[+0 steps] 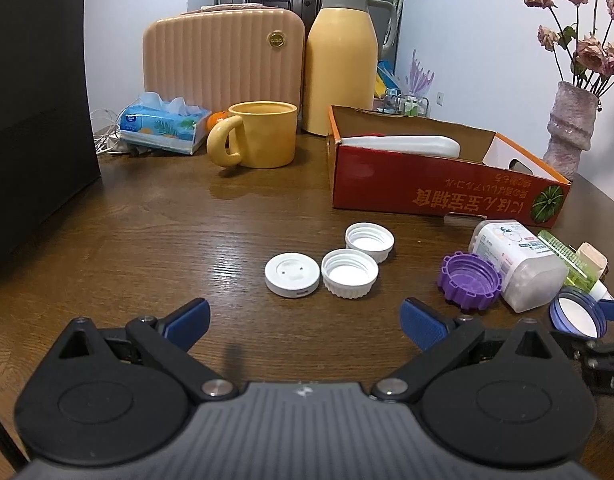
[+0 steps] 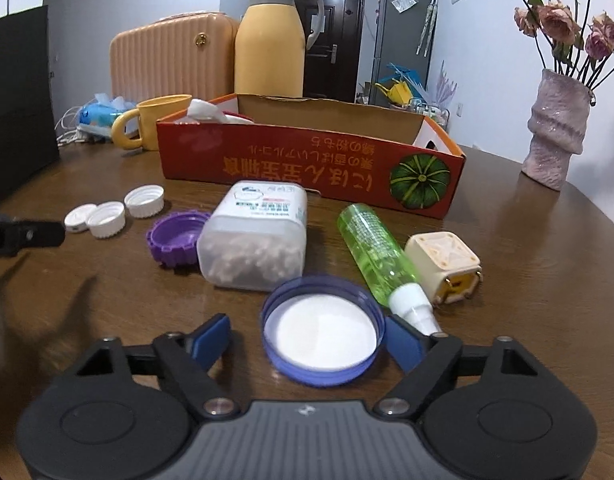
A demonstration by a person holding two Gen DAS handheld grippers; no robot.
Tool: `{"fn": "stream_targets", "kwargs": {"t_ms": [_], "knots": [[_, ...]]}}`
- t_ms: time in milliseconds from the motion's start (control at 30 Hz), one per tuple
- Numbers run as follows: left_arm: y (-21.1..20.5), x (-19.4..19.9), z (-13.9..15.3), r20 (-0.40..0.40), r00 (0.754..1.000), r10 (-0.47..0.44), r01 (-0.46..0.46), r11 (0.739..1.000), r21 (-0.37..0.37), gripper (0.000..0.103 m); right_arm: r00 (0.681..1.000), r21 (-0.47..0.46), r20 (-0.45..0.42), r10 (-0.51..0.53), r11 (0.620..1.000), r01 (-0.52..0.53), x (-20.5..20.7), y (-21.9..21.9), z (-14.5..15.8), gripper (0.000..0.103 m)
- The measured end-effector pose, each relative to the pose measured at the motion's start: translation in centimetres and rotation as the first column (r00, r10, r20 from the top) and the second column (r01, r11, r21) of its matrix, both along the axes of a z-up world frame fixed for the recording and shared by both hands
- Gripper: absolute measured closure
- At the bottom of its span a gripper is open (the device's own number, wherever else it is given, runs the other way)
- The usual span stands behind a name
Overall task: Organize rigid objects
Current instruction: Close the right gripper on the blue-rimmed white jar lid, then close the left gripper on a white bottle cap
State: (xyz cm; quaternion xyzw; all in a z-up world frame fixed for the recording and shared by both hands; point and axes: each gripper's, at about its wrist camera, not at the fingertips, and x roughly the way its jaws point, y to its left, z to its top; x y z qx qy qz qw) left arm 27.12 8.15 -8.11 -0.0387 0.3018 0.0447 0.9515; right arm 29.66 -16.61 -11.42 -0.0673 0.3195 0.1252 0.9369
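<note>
A blue lid with a white inside lies open side up on the wooden table between my right gripper's fingers. The right pad touches its rim; a gap separates the left pad from it. Just beyond lie a clear cotton swab box, a purple lid, a green spray bottle and a cream cube. My left gripper stands open over bare table, short of a flat white disc and two white caps. The red cardboard box sits behind.
A yellow mug, yellow thermos, pink case and tissue pack stand at the back. A vase of dried roses is at the far right. A black block fills the left side.
</note>
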Motion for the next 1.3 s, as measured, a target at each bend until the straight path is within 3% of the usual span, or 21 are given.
{"fn": "stream_targets", "kwargs": {"t_ms": [67, 300, 500, 833, 1300], "knots": [[0.3, 0.0, -0.1, -0.004, 1.0, 0.002, -0.003, 1.0, -0.005, 0.0, 1.0, 0.014, 0.004, 0.002, 1.0, -0.002, 0.2, 0.0, 0.0, 0.037], [1.2, 0.4, -0.2, -0.028, 1.0, 0.012, -0.012, 1.0, -0.01, 0.0, 0.998, 0.073, 0.062, -0.017, 0.997, 0.012, 0.1, -0.6, 0.7, 0.038], [2.8, 1.2, 0.0, -0.039, 0.999, 0.034, -0.032, 0.998, 0.048, 0.0, 0.987, 0.106, 0.147, -0.07, 0.993, 0.055, 0.0, -1.3, 1.3, 0.038], [2.7, 4.6, -0.9, -0.104, 0.994, -0.026, 0.039, 0.991, 0.128, 0.0, 0.964, 0.125, 0.234, -0.128, 0.987, 0.1, -0.9, -1.9, 1.8, 0.037], [3.3, 7.1, -1.9, -0.121, 0.992, -0.03, 0.044, 0.993, 0.113, 0.001, 0.958, 0.128, 0.251, -0.136, 0.986, 0.106, -1.2, -2.0, 1.9, 0.037]]}}
